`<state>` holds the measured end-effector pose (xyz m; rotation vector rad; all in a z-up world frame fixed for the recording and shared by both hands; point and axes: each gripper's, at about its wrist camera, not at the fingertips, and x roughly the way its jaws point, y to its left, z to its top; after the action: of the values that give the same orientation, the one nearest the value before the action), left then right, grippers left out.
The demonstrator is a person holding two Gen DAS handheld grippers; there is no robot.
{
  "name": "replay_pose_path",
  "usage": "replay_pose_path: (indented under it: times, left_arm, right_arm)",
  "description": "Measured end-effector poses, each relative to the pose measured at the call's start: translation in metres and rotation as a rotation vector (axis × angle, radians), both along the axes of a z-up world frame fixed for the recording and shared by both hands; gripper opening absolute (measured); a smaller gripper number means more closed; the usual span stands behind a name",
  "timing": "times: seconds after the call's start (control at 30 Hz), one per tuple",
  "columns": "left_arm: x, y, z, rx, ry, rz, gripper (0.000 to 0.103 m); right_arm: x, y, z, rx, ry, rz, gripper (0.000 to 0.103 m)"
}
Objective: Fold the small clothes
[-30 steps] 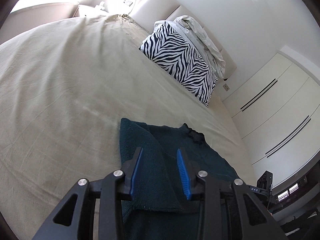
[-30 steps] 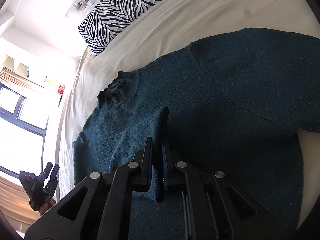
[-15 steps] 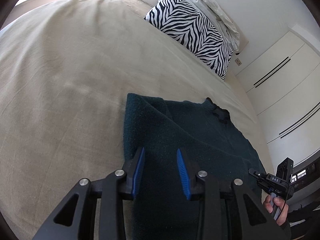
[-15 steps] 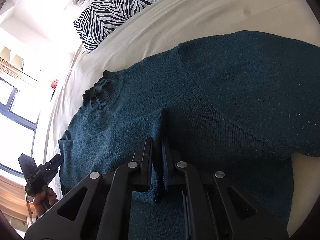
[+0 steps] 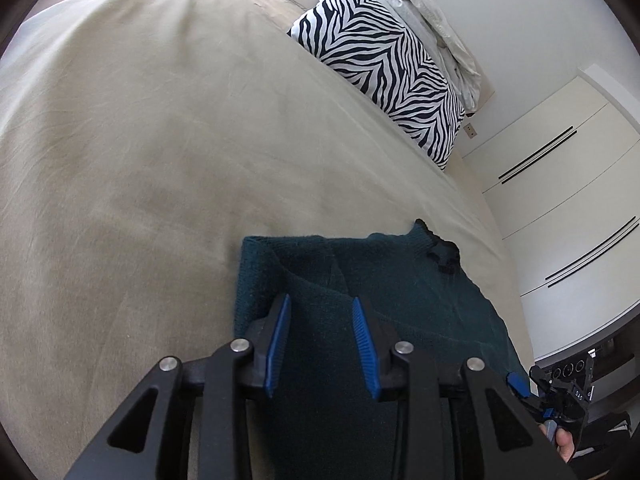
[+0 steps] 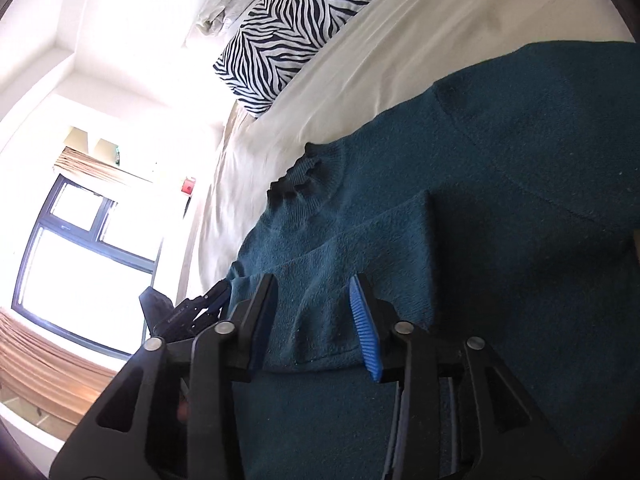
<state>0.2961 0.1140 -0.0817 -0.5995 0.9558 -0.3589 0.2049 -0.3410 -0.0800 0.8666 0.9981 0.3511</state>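
A wide stretch of bare beige bed (image 5: 140, 152) lies left of the teal sweater (image 5: 400, 300), running up to the zebra pillow (image 5: 384, 64) at the head edge. The sweater lies flat near the bed's right edge, its left sleeve folded in across the body. The left claw (image 5: 320, 316) stands wide open over that folded side, gripping nothing. The right claw (image 6: 312, 304) is likewise spread wide, straddling the folded sleeve's cuff (image 6: 400, 260) without pinching it.
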Motion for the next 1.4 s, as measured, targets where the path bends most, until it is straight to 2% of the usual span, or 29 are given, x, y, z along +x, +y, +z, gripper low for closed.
replay_pose_path:
  times: [0.07, 0.13, 0.2, 0.27, 0.43, 0.53, 0.67, 0.8, 0.87, 0.97, 1.03, 1.2, 1.33, 1.4]
  left_arm:
    - [-0.01, 0.001, 0.001, -0.02, -0.002, -0.008, 0.035]
    - [-0.024, -0.001, 0.003, -0.01, -0.013, -0.022, 0.035]
    - [-0.039, -0.005, 0.004, 0.004, -0.024, -0.04, 0.035]
    - [-0.055, -0.008, 0.006, 0.019, -0.039, -0.052, 0.035]
    - [-0.087, -0.012, 0.007, 0.021, -0.045, -0.077, 0.036]
    - [-0.104, -0.019, 0.01, 0.062, -0.042, -0.104, 0.036]
    - [-0.123, -0.032, 0.023, 0.109, -0.044, -0.136, 0.042]
    - [-0.135, -0.055, 0.043, 0.095, -0.088, -0.163, 0.052]
    - [-0.136, -0.07, 0.048, 0.086, -0.094, -0.177, 0.053]
    - [-0.136, -0.092, 0.045, 0.059, -0.074, -0.205, 0.056]
    - [-0.134, -0.106, 0.04, 0.03, -0.048, -0.214, 0.057]
    - [-0.129, -0.129, 0.025, -0.042, 0.013, -0.203, 0.06]
    - [-0.123, -0.14, 0.017, -0.084, 0.045, -0.191, 0.061]
    - [-0.119, -0.143, 0.016, -0.096, 0.053, -0.19, 0.061]
  right_arm:
    - [0.003, 0.013, -0.009, -0.003, 0.015, 0.019, 0.06]
    - [0.005, 0.018, -0.025, 0.004, 0.051, 0.017, 0.058]
    - [0.001, 0.016, -0.031, 0.047, 0.027, -0.005, 0.058]
    - [-0.002, 0.012, -0.032, 0.079, 0.021, -0.022, 0.058]
    - [-0.02, -0.002, -0.026, 0.077, 0.029, -0.046, 0.058]
    - [-0.042, -0.018, -0.022, 0.08, 0.028, -0.078, 0.058]
    - [-0.089, -0.072, -0.011, 0.063, -0.002, -0.196, 0.058]
    - [-0.144, -0.149, -0.004, 0.014, 0.006, -0.434, 0.059]
    - [-0.171, -0.189, -0.004, -0.004, 0.032, -0.575, 0.059]
    - [-0.208, -0.241, -0.008, 0.031, 0.049, -0.781, 0.059]
    - [-0.224, -0.27, -0.009, 0.034, 0.034, -0.861, 0.058]
    - [-0.229, -0.326, -0.019, 0.053, 0.028, -0.964, 0.055]
    - [-0.212, -0.355, -0.021, 0.007, 0.048, -0.993, 0.051]
    - [-0.201, -0.362, -0.018, -0.043, 0.073, -0.987, 0.037]
